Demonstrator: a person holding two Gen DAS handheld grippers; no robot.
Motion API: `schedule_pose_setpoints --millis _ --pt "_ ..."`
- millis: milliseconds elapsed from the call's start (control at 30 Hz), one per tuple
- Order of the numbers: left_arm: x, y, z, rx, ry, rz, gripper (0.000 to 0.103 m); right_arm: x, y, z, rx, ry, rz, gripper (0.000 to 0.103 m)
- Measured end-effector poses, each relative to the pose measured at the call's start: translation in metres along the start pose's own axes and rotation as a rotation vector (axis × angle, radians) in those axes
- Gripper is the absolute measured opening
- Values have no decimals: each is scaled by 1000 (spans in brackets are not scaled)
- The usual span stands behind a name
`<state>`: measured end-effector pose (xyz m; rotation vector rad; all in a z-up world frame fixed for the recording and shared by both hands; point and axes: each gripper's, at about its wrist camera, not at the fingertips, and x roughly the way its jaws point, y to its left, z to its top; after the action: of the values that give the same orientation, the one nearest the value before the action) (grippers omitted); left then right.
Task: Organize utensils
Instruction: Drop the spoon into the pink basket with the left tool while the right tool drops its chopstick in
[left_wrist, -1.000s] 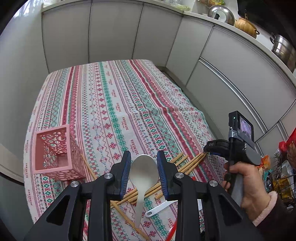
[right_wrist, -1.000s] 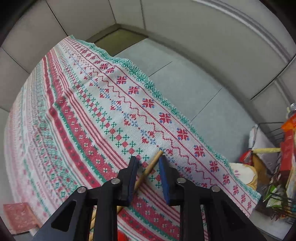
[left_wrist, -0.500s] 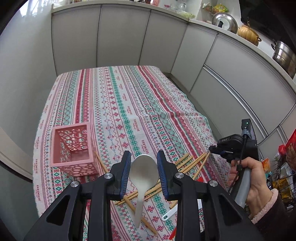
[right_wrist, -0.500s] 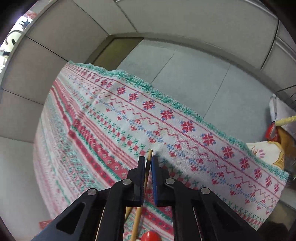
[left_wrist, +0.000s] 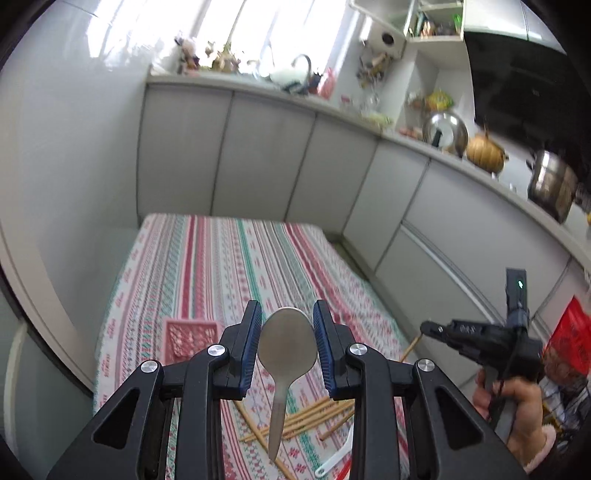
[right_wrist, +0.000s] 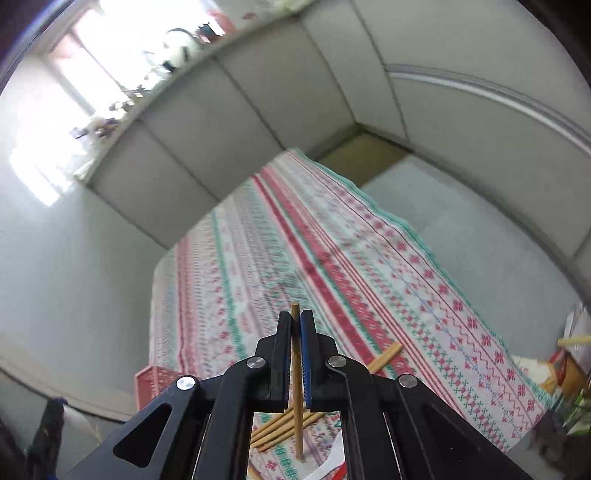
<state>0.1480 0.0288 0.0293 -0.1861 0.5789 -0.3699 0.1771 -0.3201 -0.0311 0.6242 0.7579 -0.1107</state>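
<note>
Left gripper clamps spoon; right gripper pinches chopstick. Carry both to pink basket, lower frame; drop upright.

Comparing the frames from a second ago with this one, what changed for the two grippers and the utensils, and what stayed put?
The right gripper closed on one wooden chopstick and lifted it off the patterned tablecloth. The left gripper also rose, so the table looks farther below. Unchanged: the metal spoon sits clamped by its bowl in the left gripper, the other chopsticks lie scattered, and the pink basket stands where it was.
</note>
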Motion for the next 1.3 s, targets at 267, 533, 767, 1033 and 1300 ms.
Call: schedule_pose_setpoints --millis 267,533,767,1033,1300 --pt "-15 37 25 -107 -206 93 30 -26 36 7 -84 -102 117 5" --pt "34 80 34 -162 -262 190 30 -23 56 11 -80 -119 238 5" --pt "84 91 18 -72 -266 227 30 -18 72 3 -72 -129 309 5" --pt "124 104 0 -42 -161 228 32 -27 79 -4 -83 -161 321 5" --pt "105 104 4 -104 -94 170 83 -38 86 -6 -108 -171 335 5"
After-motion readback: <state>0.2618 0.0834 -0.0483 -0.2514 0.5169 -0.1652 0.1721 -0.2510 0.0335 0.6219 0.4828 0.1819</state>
